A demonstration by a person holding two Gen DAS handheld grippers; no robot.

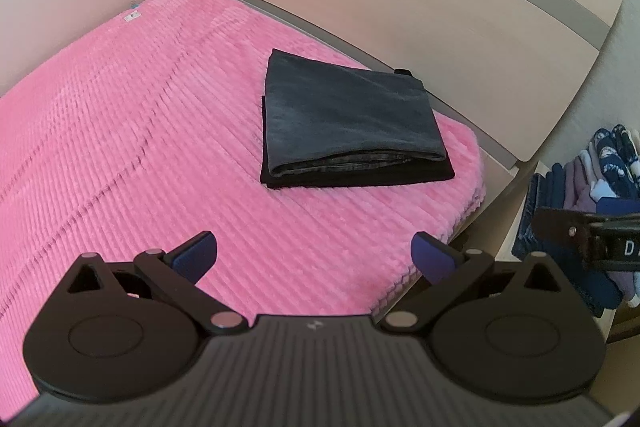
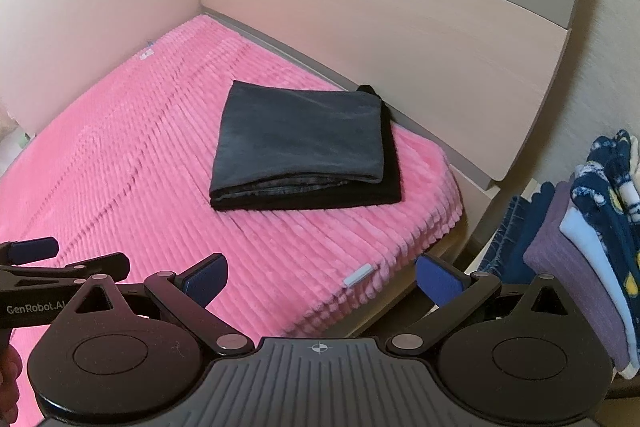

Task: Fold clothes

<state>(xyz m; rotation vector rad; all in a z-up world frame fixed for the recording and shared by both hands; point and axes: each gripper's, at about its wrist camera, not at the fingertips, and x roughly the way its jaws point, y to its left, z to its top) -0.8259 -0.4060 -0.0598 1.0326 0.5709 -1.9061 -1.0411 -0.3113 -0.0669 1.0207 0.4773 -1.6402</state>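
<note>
Risk lies mainly with the folded dark grey garment (image 1: 352, 119), which is stacked on a black folded piece (image 1: 416, 173) near the far right corner of the bed, close to the headboard (image 1: 440, 7): if it were caught by one layer only, the smooth, slightly sheened cloth could be expected to slide and the neat rectangle to fall open. Its loose hems are turned toward the near edge, so a careless lift from that side would probably peel the top fold back. The pink cover (image 2: 132, 187) is plush and ribbed, a surface on which cloth may drag and bunch. Off the bed's right edge a pile of clothes (image 2: 592, 239), purple, pale blue and patterned navy, is heaped unevenly and could be toppled by a passing sweep. The left gripper (image 1: 314, 257) and the right gripper (image 2: 320, 279) are held above the near edge, blue-padded fingers (image 2: 206, 279) spread wide, nothing between them.
</note>
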